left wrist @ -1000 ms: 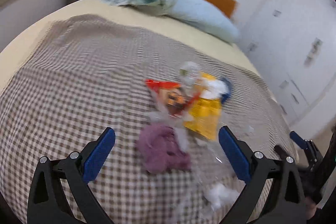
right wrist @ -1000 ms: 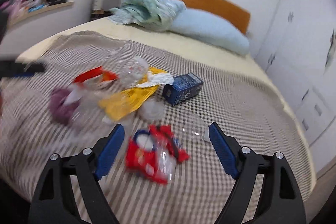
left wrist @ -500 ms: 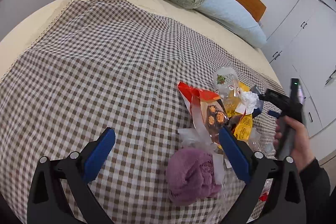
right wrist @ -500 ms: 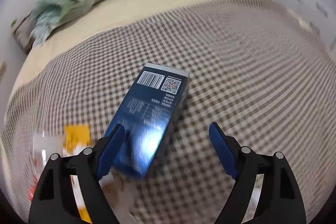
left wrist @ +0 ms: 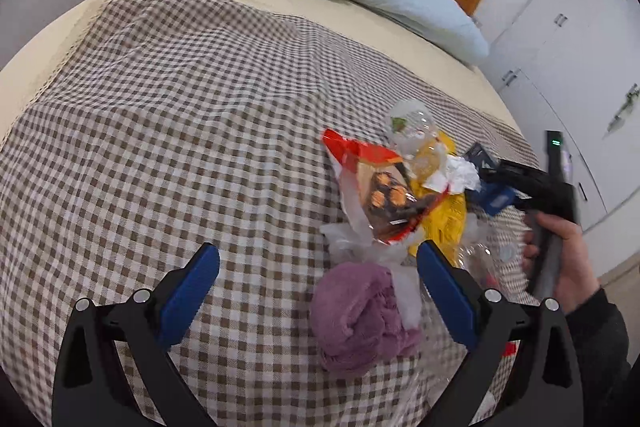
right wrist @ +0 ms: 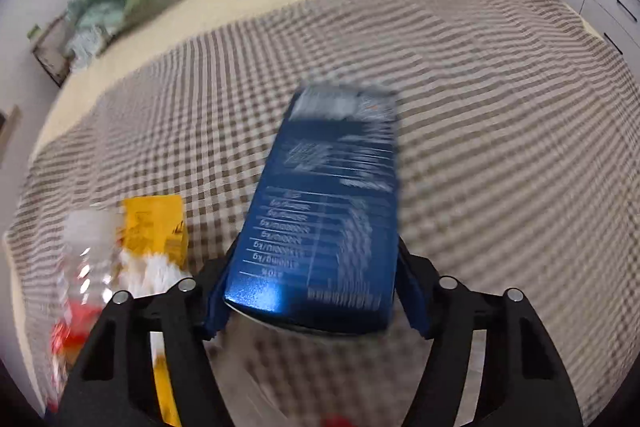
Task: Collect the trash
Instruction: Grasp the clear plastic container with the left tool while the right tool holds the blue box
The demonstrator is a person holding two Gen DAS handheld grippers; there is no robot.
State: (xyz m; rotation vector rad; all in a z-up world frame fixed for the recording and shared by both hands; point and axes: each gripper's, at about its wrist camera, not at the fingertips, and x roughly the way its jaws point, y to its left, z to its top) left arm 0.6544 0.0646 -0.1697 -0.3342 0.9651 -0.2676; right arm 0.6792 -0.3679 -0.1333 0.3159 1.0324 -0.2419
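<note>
While the right tongs (right wrist: pixel 316 303) were closing around the blue carton (right wrist: pixel 324 211) on the checked bedspread (right wrist: pixel 500 147), the left tongs (left wrist: pixel 318 291) hung released above the purple cloth (left wrist: pixel 360 319).

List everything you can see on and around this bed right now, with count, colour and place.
Cardboard carton: one, dark blue, between right claw's pads.
Snack bag: one, red, mid-pile.
Foil pouch: one, yellow, under snack bag.
Plastic bottle: one, clear, pile's far end.
Crumpled tissue: one, white, atop pouch.
Rolled towel: one, purple, nearest left claw.
Checked blanket: one, brown-white, over bed.
Pillow: one, pale blue, by headboard.
Left claw: open, empty.
Right claw: closing on carton.
</note>
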